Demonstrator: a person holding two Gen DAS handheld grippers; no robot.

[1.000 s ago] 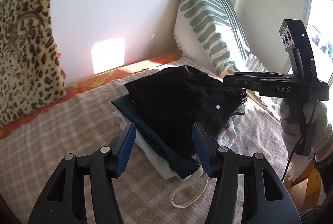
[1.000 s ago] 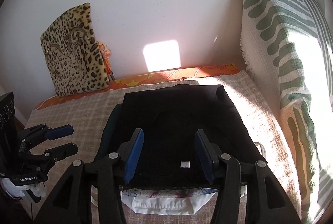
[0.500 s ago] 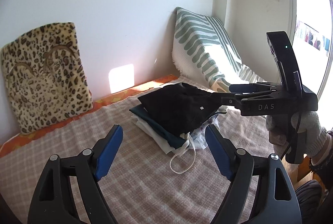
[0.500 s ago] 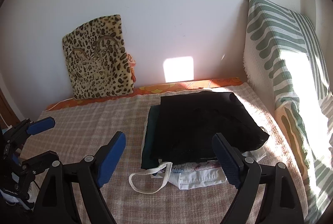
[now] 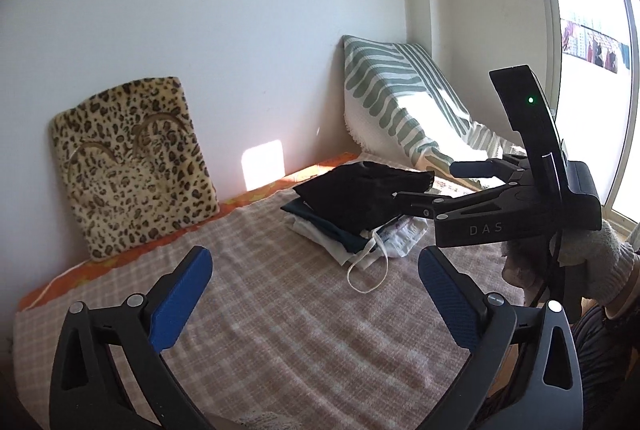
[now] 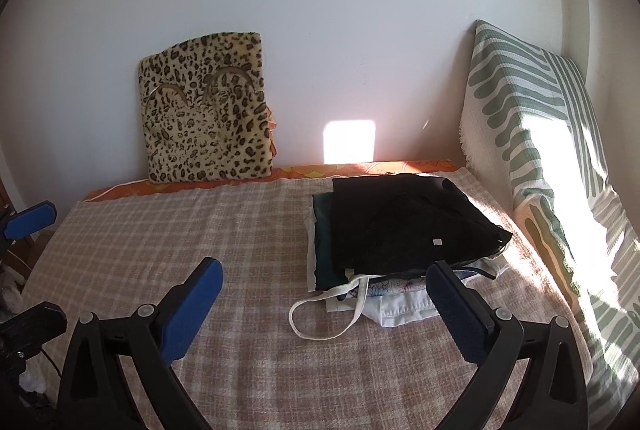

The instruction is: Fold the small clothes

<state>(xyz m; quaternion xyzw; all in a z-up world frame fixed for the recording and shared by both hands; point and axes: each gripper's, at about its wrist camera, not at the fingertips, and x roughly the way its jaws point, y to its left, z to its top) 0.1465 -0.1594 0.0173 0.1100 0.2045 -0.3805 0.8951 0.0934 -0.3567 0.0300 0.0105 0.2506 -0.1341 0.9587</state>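
Observation:
A stack of folded small clothes lies on the checked bed cover, with a black garment (image 6: 404, 230) on top, a dark teal one (image 6: 322, 250) under it and white pieces (image 6: 400, 304) at the bottom. A white strap loop (image 6: 320, 310) trails from the stack. In the left wrist view the stack (image 5: 356, 202) is far ahead at the right. My left gripper (image 5: 314, 290) is open and empty, well back from the stack. My right gripper (image 6: 324, 294) is open and empty, just in front of the stack, and shows in the left wrist view (image 5: 424, 186).
A leopard-print cushion (image 6: 206, 110) leans on the back wall. A green-striped pillow (image 6: 532, 134) leans at the right wall. The checked bed cover (image 6: 180, 230) stretches left of the stack. A window (image 5: 592, 70) is at the right.
Both grippers have opened wide and pulled back from the stack. The black garment now lies released on top of the pile.

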